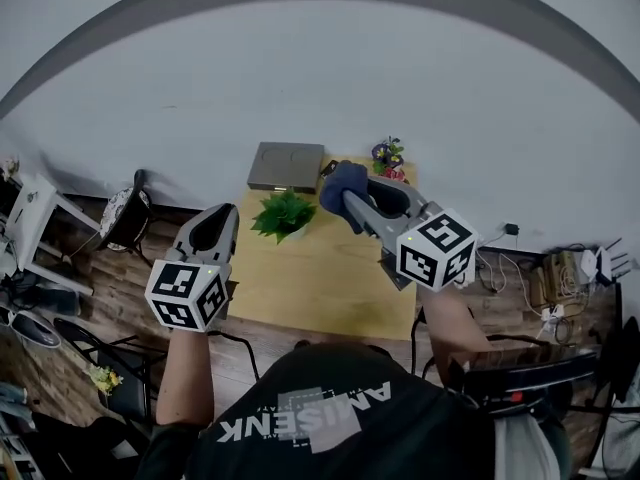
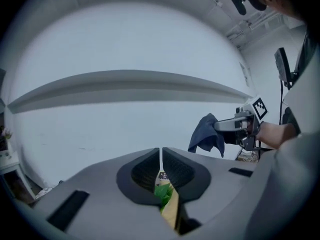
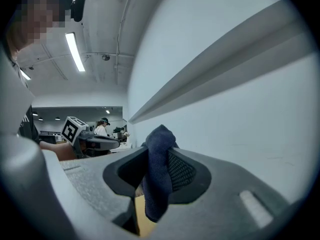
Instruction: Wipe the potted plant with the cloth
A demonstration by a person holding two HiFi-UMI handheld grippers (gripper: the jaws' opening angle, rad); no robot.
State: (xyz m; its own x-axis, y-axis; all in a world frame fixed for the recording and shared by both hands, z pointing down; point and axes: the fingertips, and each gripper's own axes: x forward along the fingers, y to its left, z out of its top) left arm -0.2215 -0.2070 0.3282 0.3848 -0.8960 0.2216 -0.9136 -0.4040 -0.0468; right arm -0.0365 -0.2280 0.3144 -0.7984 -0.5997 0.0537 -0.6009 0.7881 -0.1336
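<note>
The potted plant [image 1: 285,213], green and leafy in a small pale pot, stands near the far side of the wooden table [image 1: 330,288]. My right gripper [image 1: 347,196] hovers just right of the plant, shut on a dark blue cloth [image 1: 338,183] that hangs from its jaws [image 3: 156,184]. My left gripper [image 1: 226,210] is raised left of the plant, over the table's left edge, jaws closed to a thin slit with nothing between them [image 2: 160,153]. Below that slit, green leaves [image 2: 162,191] show. The left gripper view also shows the right gripper [image 2: 220,126] and the cloth [image 2: 206,134].
A flat grey box [image 1: 286,166] lies at the table's far edge behind the plant. A small pot of purple and red flowers [image 1: 388,155] stands at the far right corner. Chairs [image 1: 125,218] stand on the left, cables [image 1: 545,278] lie on the right.
</note>
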